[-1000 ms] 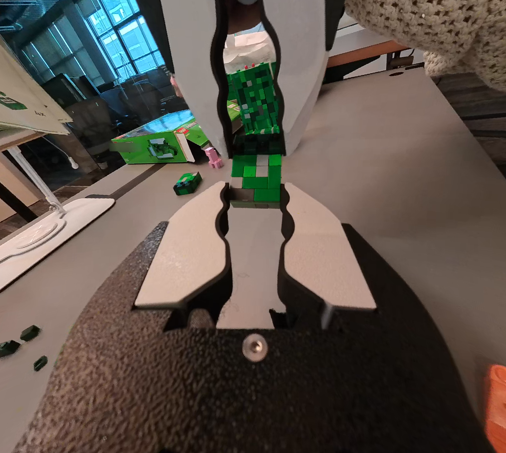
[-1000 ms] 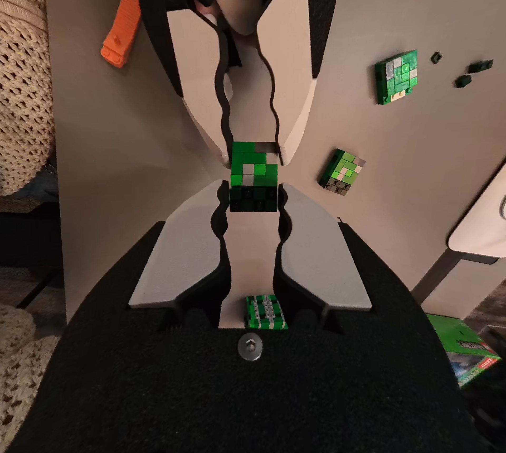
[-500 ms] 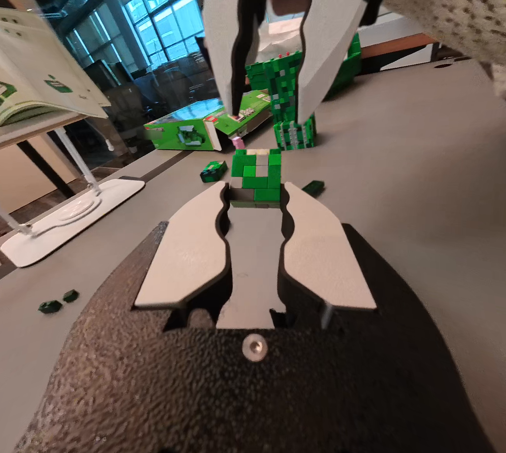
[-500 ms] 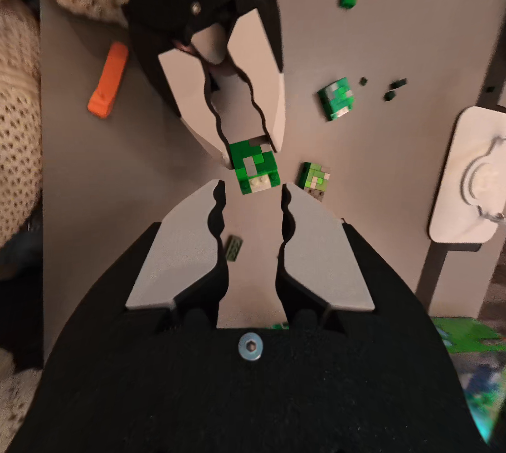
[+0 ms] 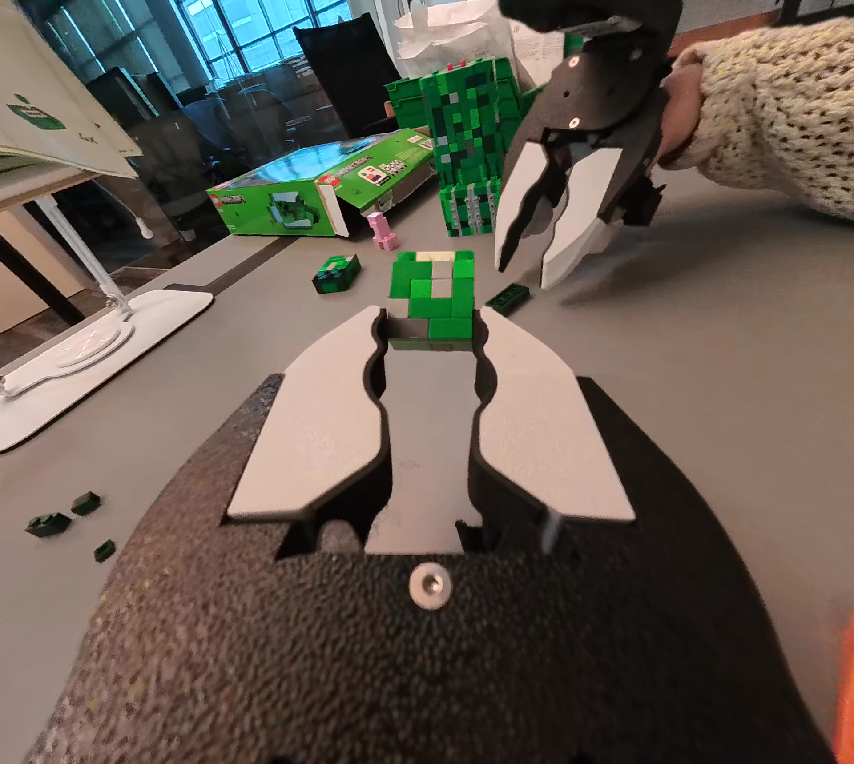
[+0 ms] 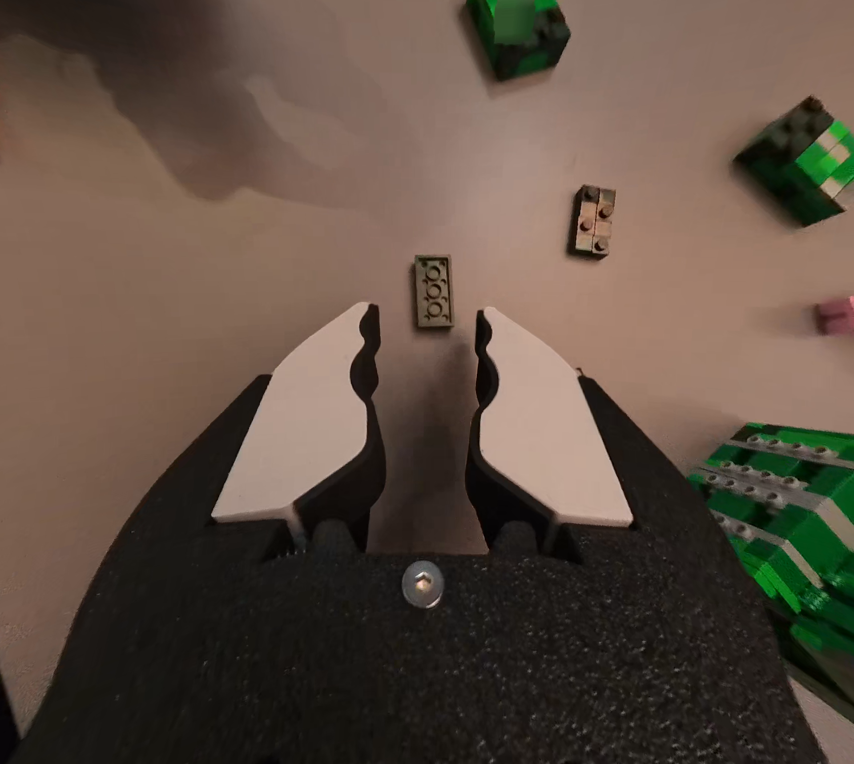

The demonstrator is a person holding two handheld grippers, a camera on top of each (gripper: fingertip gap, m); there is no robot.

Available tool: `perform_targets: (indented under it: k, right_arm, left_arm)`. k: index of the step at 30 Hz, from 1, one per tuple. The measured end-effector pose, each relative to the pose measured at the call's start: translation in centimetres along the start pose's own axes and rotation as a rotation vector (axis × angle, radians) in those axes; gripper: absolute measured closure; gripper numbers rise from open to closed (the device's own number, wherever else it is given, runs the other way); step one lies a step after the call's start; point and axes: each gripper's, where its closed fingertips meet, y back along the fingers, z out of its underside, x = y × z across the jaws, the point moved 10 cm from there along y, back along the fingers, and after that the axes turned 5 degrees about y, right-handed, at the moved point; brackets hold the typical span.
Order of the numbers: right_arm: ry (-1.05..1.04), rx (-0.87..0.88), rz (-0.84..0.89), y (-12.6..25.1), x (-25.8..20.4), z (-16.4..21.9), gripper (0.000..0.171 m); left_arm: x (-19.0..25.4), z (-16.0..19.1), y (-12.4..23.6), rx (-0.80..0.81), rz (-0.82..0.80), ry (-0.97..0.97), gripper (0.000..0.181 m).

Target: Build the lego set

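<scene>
The right gripper [image 5: 522, 275] has let go of the green block [image 5: 432, 303] and swung aside, its jaws wide and empty above a dark plate [image 6: 433, 292] mid-table. The left gripper [image 5: 430, 321] still clamps the block. Judged next: fetching that plate.

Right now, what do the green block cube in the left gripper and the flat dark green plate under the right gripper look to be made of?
Green block cube: hard moulded plastic, by its sharp tile seams and slight sheen. Flat dark green plate: seemingly the same plastic, duller, underside up with moulded round tubes showing. Left gripper clamps the cube; right gripper is open above the plate.
</scene>
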Motion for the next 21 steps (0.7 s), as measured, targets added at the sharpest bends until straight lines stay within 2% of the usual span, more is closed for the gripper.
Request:
perform_targets:
  k: [6, 9, 16, 21]
  right_arm:
    - [0.015, -0.083, -0.045, -1.0, 0.8, 0.5, 0.138]
    - [0.025, -0.092, -0.054, -1.0, 0.8, -0.1, 0.155]
    - [0.202, -0.067, -0.088, -0.8, -2.9, -4.5, 0.155]
    - [0.282, -0.225, -0.08, -1.2, -3.7, -5.5, 0.155]
  left_arm:
    - [0.3, 0.0, -0.1, -0.021, 0.026, -0.023, 0.146]
    - [0.5, 0.0, -0.1, -0.029, 0.034, -0.041, 0.146]
    - [1.7, 0.0, -0.4, -0.092, 0.053, -0.166, 0.146]
    - [1.8, 0.2, -0.5, -0.121, 0.047, -0.203, 0.146]
